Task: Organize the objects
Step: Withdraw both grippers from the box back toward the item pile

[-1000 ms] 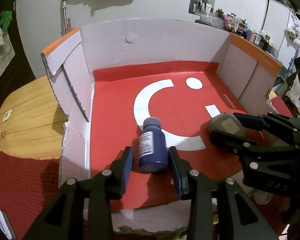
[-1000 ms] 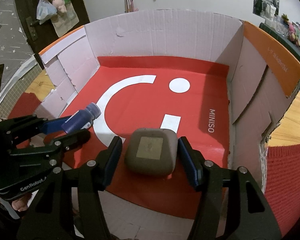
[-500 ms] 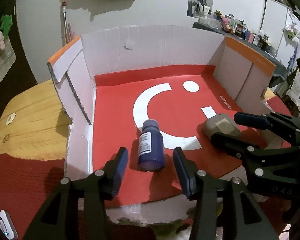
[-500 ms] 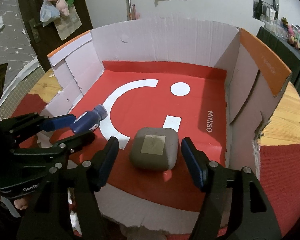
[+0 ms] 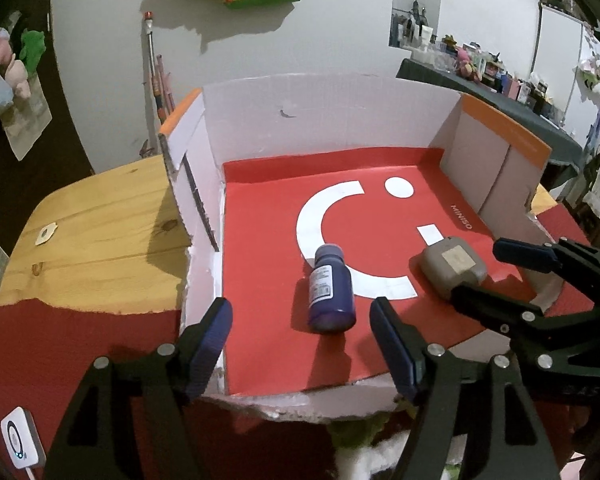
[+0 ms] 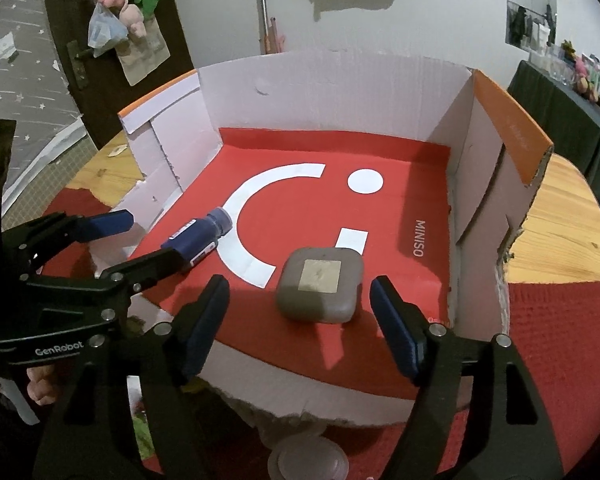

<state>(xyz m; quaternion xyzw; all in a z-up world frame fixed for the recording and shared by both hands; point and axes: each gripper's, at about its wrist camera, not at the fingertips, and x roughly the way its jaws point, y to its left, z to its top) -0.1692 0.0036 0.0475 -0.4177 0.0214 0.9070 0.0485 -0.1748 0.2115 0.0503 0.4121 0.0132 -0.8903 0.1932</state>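
Note:
A dark blue bottle (image 5: 331,292) lies on its side on the red floor of an open cardboard box (image 5: 324,112); it also shows in the right wrist view (image 6: 198,238). A grey rounded case (image 6: 320,286) with a tan label lies flat to its right, and shows in the left wrist view (image 5: 454,266) too. My left gripper (image 5: 302,344) is open and empty, just short of the bottle at the box's front edge. My right gripper (image 6: 300,320) is open and empty, just short of the case.
The box (image 6: 340,92) has tall white walls on three sides and a low torn front edge. It stands on a wooden table (image 5: 100,232) with red cloth (image 5: 60,344). A small white device (image 5: 20,442) lies at the front left. A round clear lid (image 6: 308,460) lies below the box front.
Both grippers have opened wider and drawn back toward the box's front edge. The bottle and the case lie released on the box floor.

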